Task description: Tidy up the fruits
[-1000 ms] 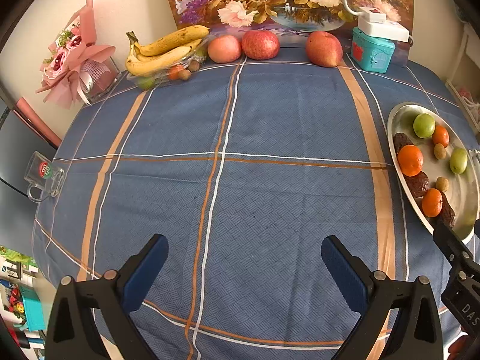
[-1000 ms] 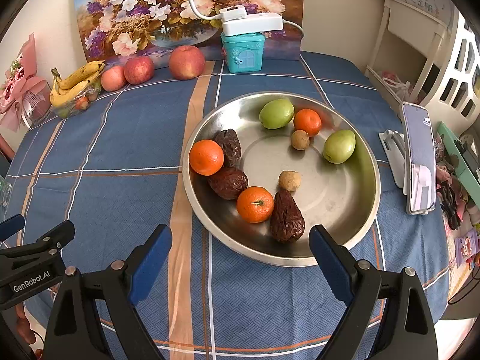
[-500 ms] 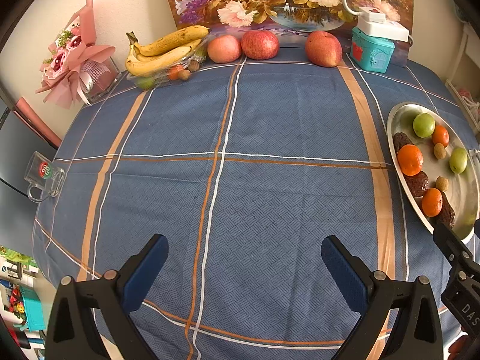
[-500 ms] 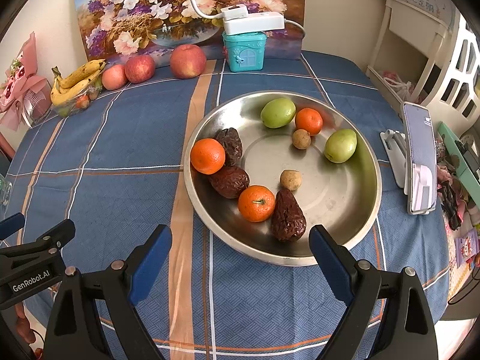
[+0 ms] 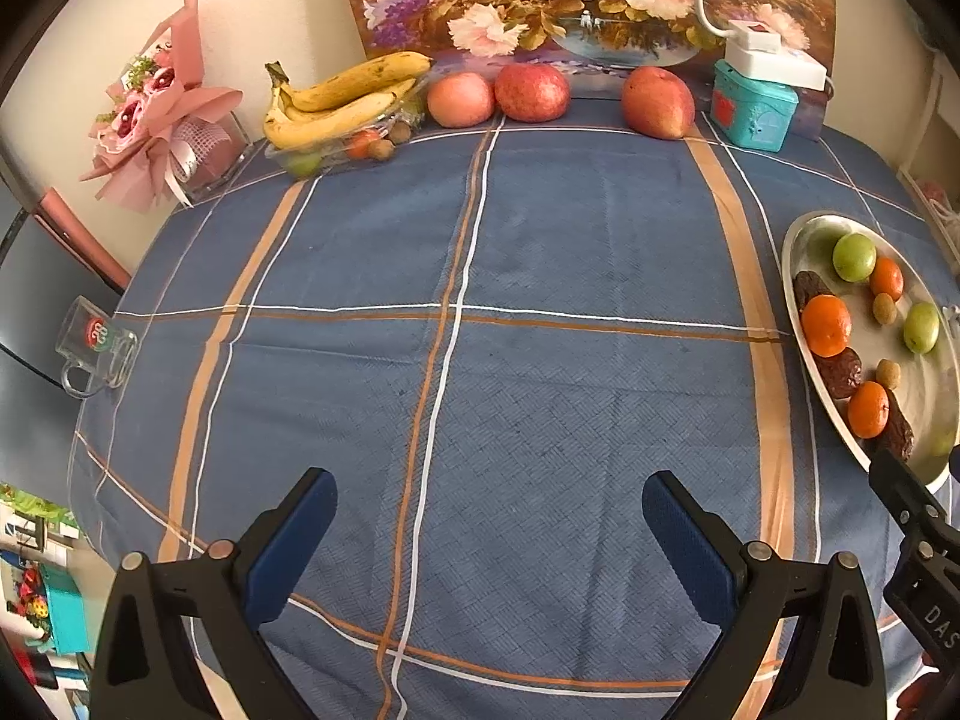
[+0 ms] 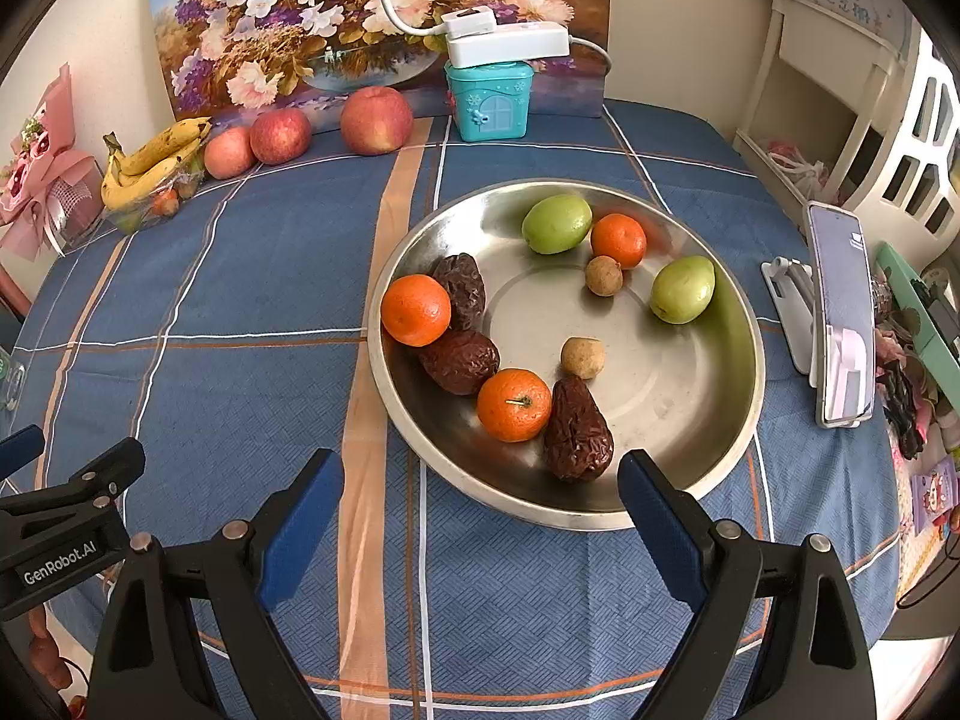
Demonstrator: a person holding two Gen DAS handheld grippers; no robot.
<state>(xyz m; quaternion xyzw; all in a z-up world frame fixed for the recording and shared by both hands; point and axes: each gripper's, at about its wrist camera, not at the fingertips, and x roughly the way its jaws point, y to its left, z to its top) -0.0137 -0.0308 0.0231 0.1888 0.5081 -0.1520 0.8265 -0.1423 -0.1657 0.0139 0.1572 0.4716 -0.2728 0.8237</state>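
Note:
A round metal bowl (image 6: 741,324) on the blue checked tablecloth holds three mandarins (image 6: 415,309), two green fruits (image 6: 556,223), three wrinkled dark dates (image 6: 577,429) and two small brown longans (image 6: 582,357). My right gripper (image 6: 480,462) hovers open over the bowl's near rim, with nothing between its blue pads. The bowl (image 5: 804,222) lies at the right edge of the left wrist view. My left gripper (image 5: 486,483) stands open and empty above bare cloth. At the table's far edge are bananas (image 5: 342,96) on a clear tray of small fruits and three red apples (image 5: 531,90).
A teal box (image 6: 491,99) with a white lamp base on top stands before a flower painting. A pink bouquet (image 5: 162,120) and a glass mug (image 5: 96,348) sit at the left edge. A phone on a stand (image 6: 840,312) is right of the bowl.

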